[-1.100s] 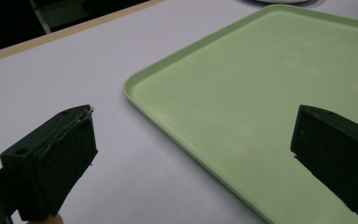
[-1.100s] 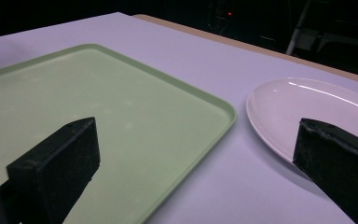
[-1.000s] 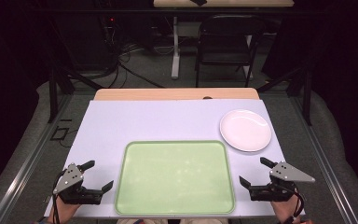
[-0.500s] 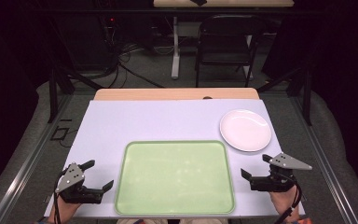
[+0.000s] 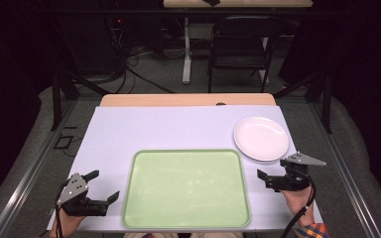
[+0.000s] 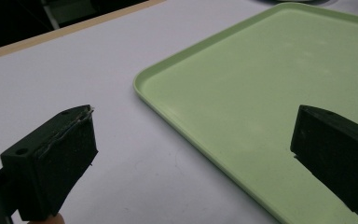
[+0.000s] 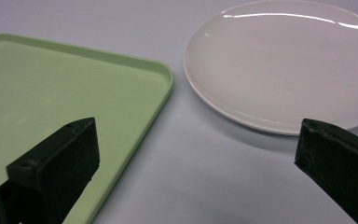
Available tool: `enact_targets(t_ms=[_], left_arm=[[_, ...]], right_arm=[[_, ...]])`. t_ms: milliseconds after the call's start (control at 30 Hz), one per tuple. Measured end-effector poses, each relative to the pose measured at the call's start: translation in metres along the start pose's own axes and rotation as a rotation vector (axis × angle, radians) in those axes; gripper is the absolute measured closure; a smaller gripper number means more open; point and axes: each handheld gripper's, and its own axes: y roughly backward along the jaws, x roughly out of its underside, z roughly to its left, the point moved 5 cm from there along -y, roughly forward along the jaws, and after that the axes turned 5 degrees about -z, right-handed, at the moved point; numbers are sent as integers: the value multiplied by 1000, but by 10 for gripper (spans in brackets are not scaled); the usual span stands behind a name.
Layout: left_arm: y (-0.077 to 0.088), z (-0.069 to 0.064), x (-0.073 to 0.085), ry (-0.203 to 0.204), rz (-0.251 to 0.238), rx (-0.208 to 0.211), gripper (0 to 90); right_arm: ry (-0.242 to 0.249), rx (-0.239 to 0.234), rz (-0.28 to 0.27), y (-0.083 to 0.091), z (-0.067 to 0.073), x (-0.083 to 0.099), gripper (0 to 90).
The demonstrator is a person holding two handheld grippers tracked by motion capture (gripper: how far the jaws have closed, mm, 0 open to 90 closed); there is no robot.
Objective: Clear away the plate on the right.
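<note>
Your left gripper (image 5: 101, 187) sits in the lower left of the high view, just beside the left edge of the green tray (image 5: 186, 188), with its jaws wide apart and nothing between them. In the left gripper view the two black jaws rise from the bottom corners, well separated, and the tray's rounded corner (image 6: 142, 84) lies between them on the pale sheet; the right-hand jaw hangs over the tray's flat green floor, the left-hand one over the bare sheet

Your right gripper (image 5: 272, 176) is at the right of the high view, just beside the tray's right edge and near the lower rim of the white plate (image 5: 261, 138). Its jaws also stand wide apart and hold nothing. In the right gripper view (image 7: 196, 163) the left-hand jaw hangs over the tray (image 7: 51, 98) and the right-hand jaw sits at the lower right of the frame, in front of the plate's near rim; whether it touches the rim you cannot tell from here

The tray lies flat and bare in the lower centre of the table (image 5: 154, 126), and the plate (image 7: 279, 60) rests just off its upper right corner, apart from it with a strip of sheet between. The grey three-cornered plate rides on top of each gripper, and a black cable (image 5: 305, 210) trails from your right one toward the bottom of the frame
</note>
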Motion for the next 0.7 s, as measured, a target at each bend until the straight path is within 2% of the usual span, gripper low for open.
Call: enact_targets(t_ms=[233,267,367,400,500,600,633,667,700], left_arm=[[0,-1,1,-7,8,-1,1],[-1,-1,1,-4,6,0,1],[-1,-1,1,-10,9,-3,1],[-1,-1,1,-13,12,-2,1],[-1,-1,1,-14,13,0,1],[-2,-1,2,-11,16,0,1],[-2,-1,2,-11,16,0,1],[-3,-1,2,-12,17,-1,1],[-3,-1,2,-12,17,-1,1]], right_arm=[[-60,22,11,-9,-14,-2,0],[-88,24,11,-12,-18,-3,0],[-112,29,10,-15,-22,-4,0],[-137,28,14,-19,-26,-4,0],[-149,33,14,-21,-30,-4,0],[-190,38,11,-26,-38,-6,0],[-190,38,11,-26,-38,-6,0],[-212,41,4,-28,-42,-7,0],[-212,41,4,-28,-42,-7,0]])
